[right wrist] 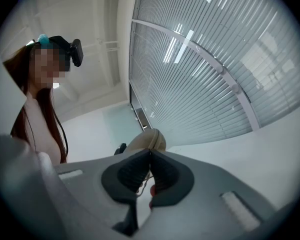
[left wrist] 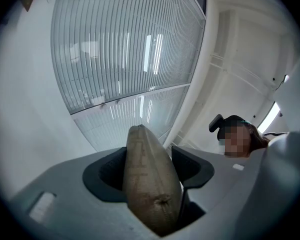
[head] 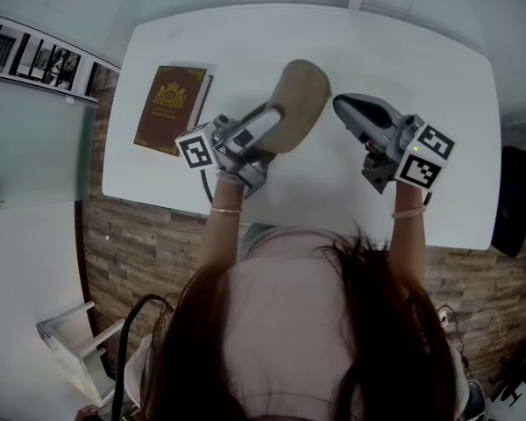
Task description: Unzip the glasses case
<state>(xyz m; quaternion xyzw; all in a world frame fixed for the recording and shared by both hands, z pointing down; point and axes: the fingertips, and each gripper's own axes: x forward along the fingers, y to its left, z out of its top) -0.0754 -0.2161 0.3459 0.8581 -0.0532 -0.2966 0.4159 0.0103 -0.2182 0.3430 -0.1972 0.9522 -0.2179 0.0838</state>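
Jaws of the left gripper (head: 272,119), above the white table (head: 245,33) at upper centre, clamp the tan glasses case (head: 300,95). The right gripper (head: 340,103) has its jaws pinched together at the case's right edge. Best to brace the case steady and draw evenly along its zip (left wrist: 140,170).

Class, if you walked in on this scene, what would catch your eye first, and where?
The tan glasses case stands out, gripped and held up over the white table by the left gripper. The right gripper, jaws shut, points at its end from the right. A brown book lies at the table's left.
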